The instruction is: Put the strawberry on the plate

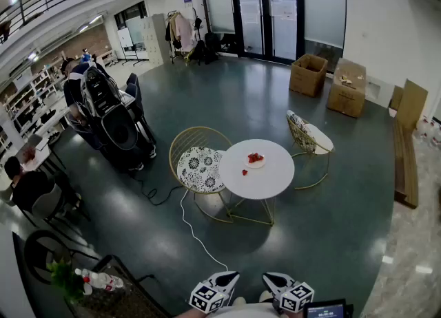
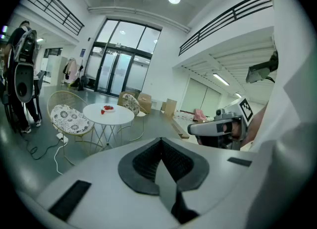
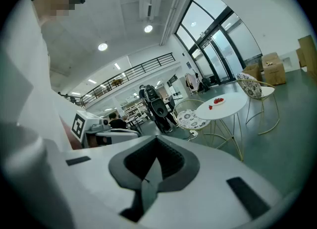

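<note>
A round white table (image 1: pixel 265 175) stands far ahead across the floor. On it a small white plate (image 1: pixel 255 162) holds red strawberries. One loose strawberry (image 1: pixel 244 172) lies on the tabletop just left of the plate. The same plate (image 2: pixel 108 109) and table (image 3: pixel 225 108) show small and distant in both gripper views. My left gripper (image 1: pixel 226 280) and right gripper (image 1: pixel 273 281) are held close to my body at the bottom edge, far from the table. Both have their jaws together with nothing between them, as seen at the left gripper (image 2: pixel 159 143) and the right gripper (image 3: pixel 156 143).
Two gold wire chairs (image 1: pixel 198 162) (image 1: pixel 308 138) flank the table. A white cable (image 1: pixel 194 230) runs across the floor toward me. Cardboard boxes (image 1: pixel 308 73) sit by the glass doors. People sit at desks (image 1: pixel 24 172) on the left. A plant and bottles (image 1: pixel 89 281) stand at lower left.
</note>
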A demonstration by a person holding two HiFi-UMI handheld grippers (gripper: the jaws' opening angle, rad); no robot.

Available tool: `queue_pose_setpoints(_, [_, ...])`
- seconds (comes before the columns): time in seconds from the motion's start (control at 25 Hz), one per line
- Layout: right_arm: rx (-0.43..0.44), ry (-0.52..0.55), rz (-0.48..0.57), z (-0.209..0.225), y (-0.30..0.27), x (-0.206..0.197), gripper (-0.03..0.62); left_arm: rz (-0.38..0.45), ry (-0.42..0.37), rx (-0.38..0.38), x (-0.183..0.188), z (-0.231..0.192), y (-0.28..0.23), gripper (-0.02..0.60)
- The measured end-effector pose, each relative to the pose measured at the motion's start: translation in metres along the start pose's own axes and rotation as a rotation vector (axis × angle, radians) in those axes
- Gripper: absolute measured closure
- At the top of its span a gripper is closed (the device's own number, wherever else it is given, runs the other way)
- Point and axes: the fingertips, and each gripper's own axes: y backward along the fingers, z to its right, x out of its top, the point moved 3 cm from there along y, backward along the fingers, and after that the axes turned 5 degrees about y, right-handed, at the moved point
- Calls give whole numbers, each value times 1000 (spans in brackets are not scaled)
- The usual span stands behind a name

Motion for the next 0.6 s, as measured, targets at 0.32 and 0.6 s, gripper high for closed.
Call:
queue_pose_setpoints(0.32, [-22,7,70,-8,38,7,588,19,-17,-12,-6,29,8,574])
queue_pose_setpoints(0.6, [-5,26,67,-19,64,7,586,40,12,42,-18,50,24,574])
